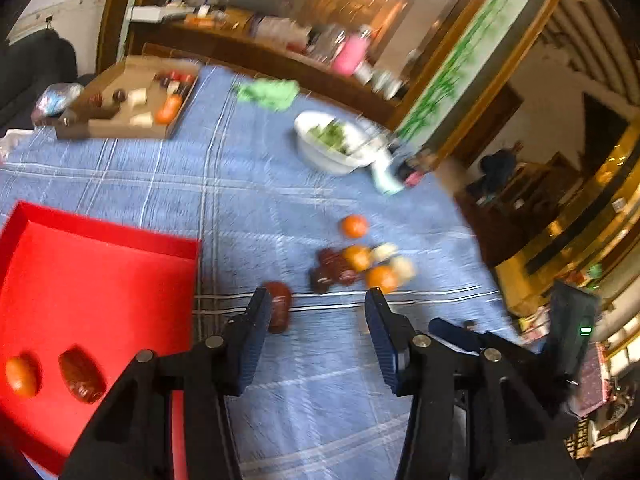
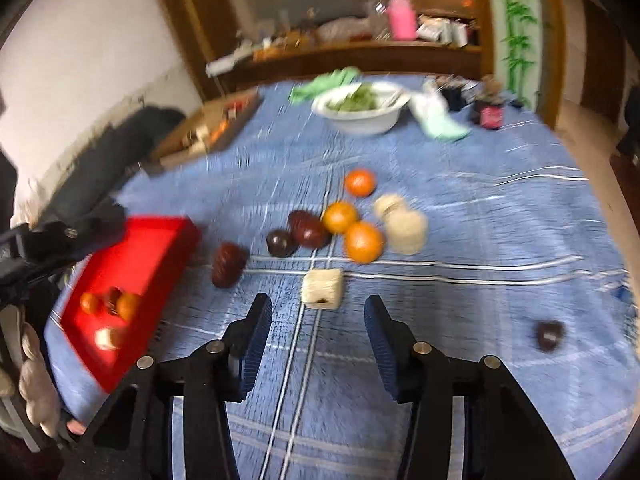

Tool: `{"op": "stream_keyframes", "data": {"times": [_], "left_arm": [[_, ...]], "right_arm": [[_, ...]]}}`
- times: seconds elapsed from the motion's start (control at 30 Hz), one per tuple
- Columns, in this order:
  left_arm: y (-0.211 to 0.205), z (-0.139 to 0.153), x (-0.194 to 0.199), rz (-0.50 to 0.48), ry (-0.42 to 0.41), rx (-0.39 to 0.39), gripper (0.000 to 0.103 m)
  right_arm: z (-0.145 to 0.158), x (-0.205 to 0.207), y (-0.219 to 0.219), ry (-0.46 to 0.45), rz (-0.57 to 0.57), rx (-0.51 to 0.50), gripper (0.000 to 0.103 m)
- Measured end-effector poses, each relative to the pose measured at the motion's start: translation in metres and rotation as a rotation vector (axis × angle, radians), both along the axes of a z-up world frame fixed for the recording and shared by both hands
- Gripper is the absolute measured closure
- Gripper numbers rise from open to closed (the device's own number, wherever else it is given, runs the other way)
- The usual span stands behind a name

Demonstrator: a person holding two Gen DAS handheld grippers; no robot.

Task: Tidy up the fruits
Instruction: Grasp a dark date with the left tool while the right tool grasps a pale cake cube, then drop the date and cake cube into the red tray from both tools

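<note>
A red tray (image 1: 100, 280) lies at the left on the blue checked cloth, holding an orange (image 1: 20, 376) and a dark red fruit (image 1: 82, 374). My left gripper (image 1: 318, 304) stands open and empty above the cloth, with a dark red fruit (image 1: 280, 308) just past its left finger. Further ahead is a pile of oranges, dark fruits and cream pieces (image 1: 356, 264). My right gripper (image 2: 318, 306) is open, and a cream block (image 2: 322, 288) lies just beyond its tips, untouched. Behind that sit oranges (image 2: 364, 241), dark red fruits (image 2: 308, 228) and the tray (image 2: 148, 256).
A white bowl of greens (image 2: 360, 108) stands at the far side, with a green cloth (image 1: 268, 94) and a cardboard box (image 1: 120, 100) of odds beyond. One dark fruit (image 2: 550, 335) lies alone at the right. The table edge curves off to the right.
</note>
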State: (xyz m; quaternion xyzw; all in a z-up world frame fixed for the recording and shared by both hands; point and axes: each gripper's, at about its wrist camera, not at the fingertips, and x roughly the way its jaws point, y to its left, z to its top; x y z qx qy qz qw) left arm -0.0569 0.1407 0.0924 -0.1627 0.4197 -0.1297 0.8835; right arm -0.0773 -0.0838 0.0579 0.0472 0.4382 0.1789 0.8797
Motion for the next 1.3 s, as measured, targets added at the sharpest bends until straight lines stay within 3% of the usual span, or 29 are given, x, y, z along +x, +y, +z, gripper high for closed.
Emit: {"op": "stream_keyframes", "data": {"times": [0.13, 0.27, 0.37, 0.4, 0.43, 0.53, 0.63, 0.8, 0.97, 1.17, 1.3], "left_arm": [[-0.014, -0.024, 0.023, -0.02, 0.03, 0.07, 0.057], [-0.031, -0.048, 0.04, -0.026, 0.065, 0.202, 0.057], [-0.035, -0.062, 0.048, -0.019, 0.101, 0.223, 0.057], [-0.037, -0.065, 0.05, -0.021, 0.11, 0.232, 0.057], [-0.04, -0.068, 0.051, -0.025, 0.115, 0.25, 0.057], [-0.05, -0.074, 0.048, -0.033, 0.1, 0.317, 0.074], [-0.042, -0.07, 0.039, -0.031, 0.086, 0.241, 0.074], [-0.001, -0.034, 0.006, 0.04, -0.007, 0.115, 0.073], [0.07, -0.007, -0.025, 0.162, -0.082, 0.096, 0.073], [0.169, -0.013, -0.054, 0.403, -0.091, 0.183, 0.073], [0.209, -0.029, -0.054, 0.437, -0.064, 0.134, 0.073]], "right_arm": [[-0.023, 0.017, 0.018, 0.003, 0.025, -0.065, 0.051], [-0.037, 0.034, 0.026, 0.018, 0.04, -0.056, 0.051], [-0.045, 0.041, 0.024, 0.032, 0.043, -0.041, 0.051], [-0.048, 0.041, 0.022, 0.037, 0.04, -0.033, 0.052], [-0.049, 0.044, 0.021, 0.043, 0.039, -0.023, 0.061], [-0.05, 0.045, 0.018, 0.053, 0.036, -0.01, 0.073], [-0.048, 0.043, 0.017, 0.067, 0.039, -0.002, 0.074], [-0.022, 0.026, 0.024, 0.023, 0.049, 0.004, 0.074], [0.014, 0.001, 0.07, -0.042, 0.136, 0.06, 0.074], [0.025, -0.009, 0.174, -0.032, 0.299, 0.036, 0.073], [0.007, -0.001, 0.227, 0.008, 0.346, -0.02, 0.073]]}}
